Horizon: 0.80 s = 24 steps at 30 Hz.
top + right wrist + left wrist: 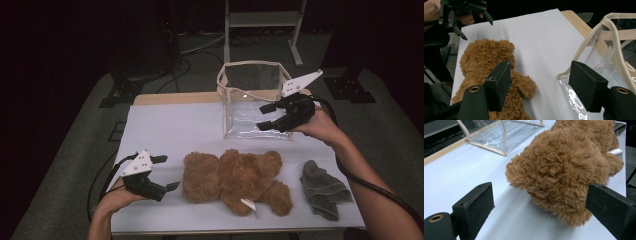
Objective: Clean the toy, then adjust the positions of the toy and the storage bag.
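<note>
Towel (324,190) beside bear (235,180), overhead.

Bear (235,180) mid-table, bag (252,102) behind, towel (322,190) right.

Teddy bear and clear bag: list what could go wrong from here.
1. The teddy bear looks about as wide as the clear bag; it may snag on the rim.
2. The soft-walled bag is unheld, the right claw open beside it; it could slide or tip.
3. The open left claw may pinch only fur at the bear's head.
</note>
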Each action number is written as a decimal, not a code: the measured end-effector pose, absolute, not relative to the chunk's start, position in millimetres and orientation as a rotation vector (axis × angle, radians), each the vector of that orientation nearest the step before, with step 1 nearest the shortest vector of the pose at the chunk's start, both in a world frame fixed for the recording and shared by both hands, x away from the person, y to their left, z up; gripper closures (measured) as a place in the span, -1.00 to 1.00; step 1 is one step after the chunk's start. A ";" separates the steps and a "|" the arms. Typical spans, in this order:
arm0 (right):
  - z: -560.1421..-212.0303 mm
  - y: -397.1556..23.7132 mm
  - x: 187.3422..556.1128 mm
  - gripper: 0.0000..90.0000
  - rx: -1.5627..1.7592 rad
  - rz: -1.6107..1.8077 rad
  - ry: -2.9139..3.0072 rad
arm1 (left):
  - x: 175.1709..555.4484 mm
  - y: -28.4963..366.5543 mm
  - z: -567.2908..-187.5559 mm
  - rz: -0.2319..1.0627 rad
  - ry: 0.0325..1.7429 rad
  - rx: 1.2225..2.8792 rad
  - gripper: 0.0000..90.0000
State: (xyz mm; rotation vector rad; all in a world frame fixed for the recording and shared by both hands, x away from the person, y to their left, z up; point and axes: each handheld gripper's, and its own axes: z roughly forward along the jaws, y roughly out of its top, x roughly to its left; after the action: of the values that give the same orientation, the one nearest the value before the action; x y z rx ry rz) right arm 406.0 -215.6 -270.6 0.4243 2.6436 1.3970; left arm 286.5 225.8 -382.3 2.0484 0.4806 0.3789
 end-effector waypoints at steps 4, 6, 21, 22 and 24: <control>-269.5 -212.5 408.5 -0.26 0.417 1.377 2.660 | 286.6 225.8 -383.0 0.375 0.478 2.053 -0.83; -267.1 -211.0 412.1 -0.24 0.410 1.371 2.661 | 286.5 226.0 -382.3 0.377 0.479 2.053 -0.83; -252.1 -202.5 438.0 -0.22 0.407 1.307 2.680 | 287.0 231.4 -383.4 0.362 0.482 2.050 -0.83; -252.1 -202.5 438.0 -0.22 0.407 1.307 2.680 | 287.1 231.8 -383.5 0.362 0.483 2.049 -0.83; -250.1 -204.0 442.8 -0.21 0.415 1.302 2.681 | 287.1 232.1 -383.8 0.355 0.481 2.052 -0.83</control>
State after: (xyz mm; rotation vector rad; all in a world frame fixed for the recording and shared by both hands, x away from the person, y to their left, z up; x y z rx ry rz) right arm 442.8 -204.0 -250.1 0.4145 2.6810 1.3022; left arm 287.1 232.1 -383.8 2.0518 0.4807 0.3549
